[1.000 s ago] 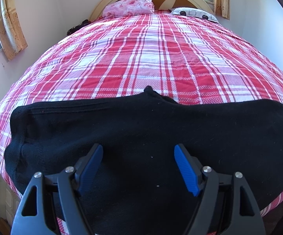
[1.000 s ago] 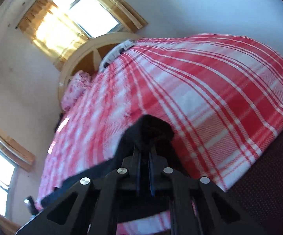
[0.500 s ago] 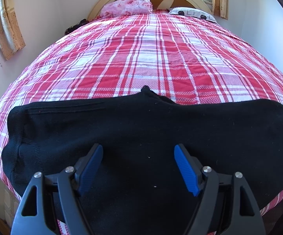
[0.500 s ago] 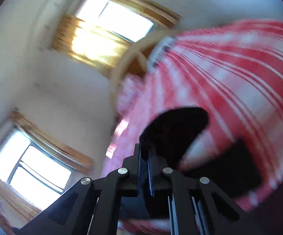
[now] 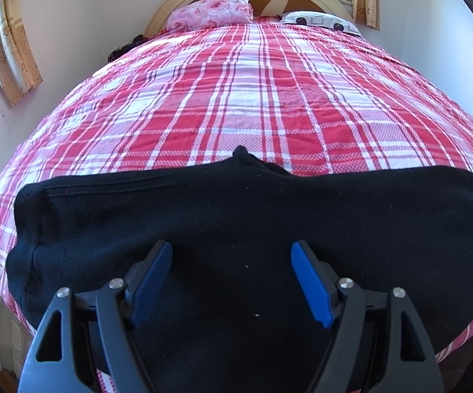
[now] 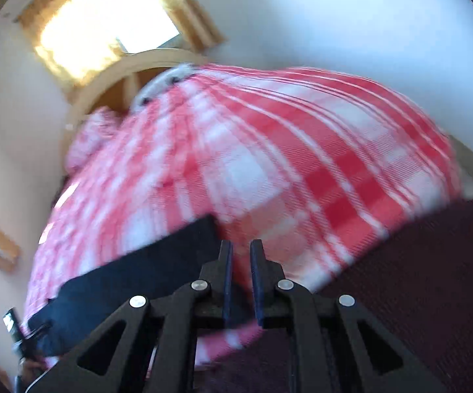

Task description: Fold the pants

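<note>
The black pants [image 5: 236,229] lie flat across the foot of the red plaid bed [image 5: 252,98], filling the 6 o'clock half of the left view. The left gripper [image 5: 231,262] hovers over them, blue pads [image 5: 308,281] spread wide and empty. The right gripper [image 6: 239,255], its view blurred, shows a narrow gap holding nothing (pants [image 6: 138,278] at its 9 o'clock).

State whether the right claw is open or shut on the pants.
Open: a narrow gap shows between the right claw fingers, nothing in it; the black pants lie beside.
</note>
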`<state>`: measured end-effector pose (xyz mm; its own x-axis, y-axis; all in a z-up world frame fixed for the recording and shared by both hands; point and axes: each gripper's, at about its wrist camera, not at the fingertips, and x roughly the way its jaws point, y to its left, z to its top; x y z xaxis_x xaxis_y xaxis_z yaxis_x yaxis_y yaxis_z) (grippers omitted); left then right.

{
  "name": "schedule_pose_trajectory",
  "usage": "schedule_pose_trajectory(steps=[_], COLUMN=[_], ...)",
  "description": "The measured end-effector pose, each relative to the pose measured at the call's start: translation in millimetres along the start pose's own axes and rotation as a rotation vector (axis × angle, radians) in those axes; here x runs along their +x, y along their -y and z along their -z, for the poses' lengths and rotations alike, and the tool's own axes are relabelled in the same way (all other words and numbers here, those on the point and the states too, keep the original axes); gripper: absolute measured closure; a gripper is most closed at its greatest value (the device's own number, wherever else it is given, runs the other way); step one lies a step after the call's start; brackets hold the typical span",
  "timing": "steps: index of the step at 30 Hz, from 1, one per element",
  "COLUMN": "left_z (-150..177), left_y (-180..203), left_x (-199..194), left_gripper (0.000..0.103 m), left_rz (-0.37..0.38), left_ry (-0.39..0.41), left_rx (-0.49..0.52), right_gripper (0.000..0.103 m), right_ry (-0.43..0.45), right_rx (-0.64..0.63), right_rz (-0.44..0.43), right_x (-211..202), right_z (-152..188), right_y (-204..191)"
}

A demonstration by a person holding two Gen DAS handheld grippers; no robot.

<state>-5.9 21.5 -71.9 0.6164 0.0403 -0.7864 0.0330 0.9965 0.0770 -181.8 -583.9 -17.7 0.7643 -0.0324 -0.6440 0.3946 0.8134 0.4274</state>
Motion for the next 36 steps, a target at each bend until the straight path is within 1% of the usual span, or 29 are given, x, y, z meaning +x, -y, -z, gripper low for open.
schedule_pose_trajectory(steps=[1, 2, 4, 6, 7, 8, 10, 12, 13, 14, 15, 17, 18, 19, 20, 21, 22, 23, 25, 27, 31, 32, 34, 36], left_z=[0.8, 1.5, 2.4, 4.5, 6.7, 8.4, 13.9, 16.3, 15.6, 14.1, 13.3, 11.6, 10.3, 9.0, 6.9, 4.5, 3.5, 2.9, 3.1, 5.5, 6.5, 6.2, 5.7, 6.6], left_y=[1.5, 3.9, 6.0, 6.8, 6.9, 7.2, 7.0, 1.6, 1.4, -0.1, -0.3, 0.2, 1.2, 2.4, 4.6, 6.8, 8.5, 11.5, 15.4, 16.4, 10.5, 8.9, 8.0, 9.6], left_x=[-1.3, -2.9, -5.5, -11.4, -13.7, -13.8, -9.1, -8.4, -8.4, -9.1, -11.2, -17.9, -21.5, -23.4, -25.7, -26.6, -26.9, -28.0, -30.3, -33.5, -32.7, -30.9, -28.9, -28.3], left_gripper=[0.025, 0.025, 0.025, 0.025, 0.025, 0.025, 0.025, 0.023, 0.023, 0.023, 0.023, 0.023, 0.023, 0.023, 0.023, 0.023, 0.023, 0.023, 0.023, 0.023, 0.023, 0.023, 0.023, 0.023], left_rz=[-0.01, -0.022, -0.026, -0.021, -0.024, -0.028, -0.039, -0.02, -0.015, -0.008, -0.009, -0.032, -0.036, -0.035, -0.029, -0.017, -0.008, 0.003, 0.009, 0.005, 0.001, 0.005, 0.018, 0.019], left_ry=[0.008, 0.017, 0.024, 0.04, 0.047, 0.045, 0.028, 0.037, 0.032, 0.03, 0.036, 0.07, 0.088, 0.099, 0.108, 0.109, 0.108, 0.107, 0.112, 0.121, 0.112, 0.102, 0.091, 0.088], left_rx=[0.01, 0.027, 0.039, 0.049, 0.058, 0.068, 0.088, 0.056, 0.046, 0.037, 0.034, 0.037, 0.041, 0.044, 0.045, 0.045, 0.045, 0.049, 0.063, 0.077, 0.056, 0.045, 0.034, 0.04], right_gripper=[0.091, 0.091, 0.091, 0.091, 0.091, 0.091, 0.091, 0.09, 0.09, 0.09, 0.09, 0.089, 0.089, 0.085, 0.074, 0.067, 0.054, 0.049, 0.049, 0.049, 0.048, 0.049, 0.048, 0.048], right_ry=[-0.004, -0.02, -0.053, -0.111, -0.119, -0.111, -0.066, -0.034, -0.003, 0.04, 0.07, 0.085, 0.085, 0.084, 0.08, 0.076, 0.077, 0.083, 0.092, 0.078, -0.022, -0.018, -0.033, -0.063], right_rx=[-0.02, -0.073, -0.15, -0.17, -0.164, -0.149, -0.124, -0.101, -0.085, -0.04, 0.029, 0.131, 0.146, 0.146, 0.137, 0.129, 0.122, 0.111, 0.1, 0.093, 0.069, 0.047, 0.067, 0.03], right_rz=[-0.028, -0.061, -0.029, -0.001, 0.043, 0.054, 0.026, 0.112, 0.12, 0.075, 0.005, -0.092, -0.107, -0.106, -0.095, -0.088, -0.078, -0.063, -0.042, -0.014, -0.013, 0.006, -0.041, -0.016], right_x=[2.7, 11.0, 24.3, 55.8, 73.1, 78.8, 74.8, 67.4, 60.3, 47.2, 32.7, 9.1, 2.5, 0.3, -5.2, -4.9, -5.7, -2.0, 3.6, 13.5, 42.0, 40.9, 41.0, 43.4], right_z=[0.7, 2.9, 9.9, 12.7, 12.1, 9.2, 7.9, -2.4, -4.9, -7.1, -7.0, 2.0, 8.8, 15.7, 27.4, 35.9, 42.0, 45.8, 48.2, 48.2, 59.8, 61.0, 65.5, 73.6], right_y=[-6.0, -19.7, -31.8, -36.7, -32.3, -24.1, -13.6, -5.4, -1.2, 7.7, 18.5, 33.9, 35.1, 33.6, 32.5, 30.2, 29.6, 27.5, 25.5, 26.6, 24.7, 19.6, 14.3, 1.9])
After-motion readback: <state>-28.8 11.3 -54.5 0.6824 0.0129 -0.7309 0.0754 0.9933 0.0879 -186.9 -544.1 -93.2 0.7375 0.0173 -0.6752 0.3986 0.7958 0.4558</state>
